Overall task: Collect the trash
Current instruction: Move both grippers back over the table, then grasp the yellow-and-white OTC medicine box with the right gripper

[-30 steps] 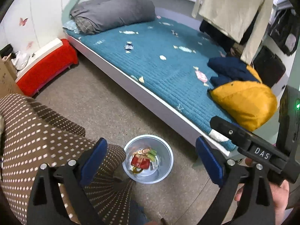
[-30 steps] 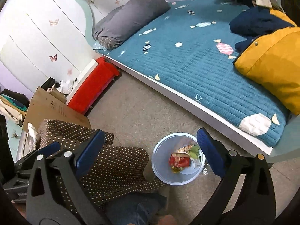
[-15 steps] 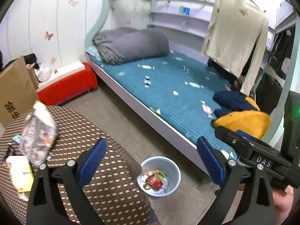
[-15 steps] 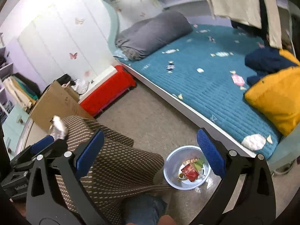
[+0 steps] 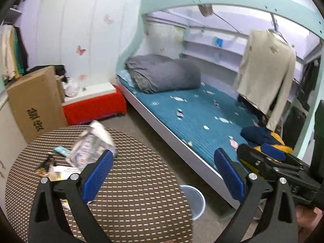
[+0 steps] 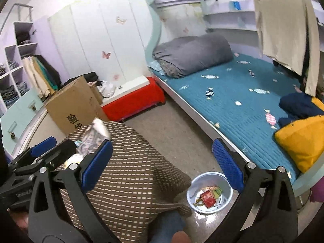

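Both views are bright with soft, even indoor light and faint shadows. The wall (image 5: 66,26) washes out pale. Motion blur smears everything slightly. Fisheye bends the edges; the corners go black.

From my feed: woven dotted tablecloth (image 5: 131,198), crinkly glossy wrapper (image 5: 89,147) at 10 o'clock, smooth plastic bin (image 6: 208,194), quilted bedspread (image 6: 232,101).

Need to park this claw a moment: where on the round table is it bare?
The table's near and right side, toward the bin, is bare dotted cloth. The far left is crowded: crinkled wrapper, small packets.
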### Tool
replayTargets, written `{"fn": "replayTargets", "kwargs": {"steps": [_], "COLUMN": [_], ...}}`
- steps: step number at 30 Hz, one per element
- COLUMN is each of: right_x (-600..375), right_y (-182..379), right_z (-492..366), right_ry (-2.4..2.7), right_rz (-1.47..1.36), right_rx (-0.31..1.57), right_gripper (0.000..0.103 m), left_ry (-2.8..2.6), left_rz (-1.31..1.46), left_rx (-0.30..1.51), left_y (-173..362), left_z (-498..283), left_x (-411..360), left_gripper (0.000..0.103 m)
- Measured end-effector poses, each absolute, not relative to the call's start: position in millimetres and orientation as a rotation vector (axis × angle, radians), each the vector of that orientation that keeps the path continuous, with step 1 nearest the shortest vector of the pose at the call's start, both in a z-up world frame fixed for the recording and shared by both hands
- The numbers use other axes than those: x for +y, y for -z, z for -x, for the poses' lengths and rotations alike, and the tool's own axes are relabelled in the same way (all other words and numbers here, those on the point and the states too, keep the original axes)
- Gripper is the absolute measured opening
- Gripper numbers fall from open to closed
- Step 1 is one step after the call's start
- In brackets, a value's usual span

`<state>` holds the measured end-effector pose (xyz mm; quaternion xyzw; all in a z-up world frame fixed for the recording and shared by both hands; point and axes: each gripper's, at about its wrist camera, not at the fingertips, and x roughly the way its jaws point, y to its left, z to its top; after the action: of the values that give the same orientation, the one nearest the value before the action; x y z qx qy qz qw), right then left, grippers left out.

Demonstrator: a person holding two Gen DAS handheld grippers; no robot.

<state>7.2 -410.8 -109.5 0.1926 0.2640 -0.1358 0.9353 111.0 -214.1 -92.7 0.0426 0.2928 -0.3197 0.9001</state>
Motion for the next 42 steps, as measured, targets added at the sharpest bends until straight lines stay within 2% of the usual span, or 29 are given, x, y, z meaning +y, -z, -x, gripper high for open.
{"fn": "replayTargets", "kwargs": {"steps": [12, 22, 26, 33, 42], "right_x": [-328.5, -282.1, -265.3, -233.5, -190.7], "right_y": [71.8, 66.4, 80.6, 131.5, 196.6], "right_z": [-18.4, -42.5, -60.4, -107.2, -171.3], "right_ry": [0.205, 0.125, 0.077, -0.045, -0.186], "right_rz": [-0.245, -0.178, -0.153, -0.118, -0.138], "right_rx": [0.472, 0.465, 0.536, 0.678, 0.838], "right_gripper": [0.097, 0.097, 0.097, 0.097, 0.097], "left_ry": [0.525, 0.401, 0.316, 0.239, 0.178], "left_rz": [0.020, 0.075, 0.079, 0.146, 0.181], "left_rx": [0.525, 0.502, 0.479, 0.569, 0.681], "left_y": [69.7, 73.3, 86.9, 123.2, 169.8], "left_z": [-116.2, -121.8, -124.0, -141.3, -160.9], "left_x": [-116.4, -48.0, -17.6, 32.3, 60.5], "left_gripper": [0.098, 0.098, 0.098, 0.098, 0.098]}}
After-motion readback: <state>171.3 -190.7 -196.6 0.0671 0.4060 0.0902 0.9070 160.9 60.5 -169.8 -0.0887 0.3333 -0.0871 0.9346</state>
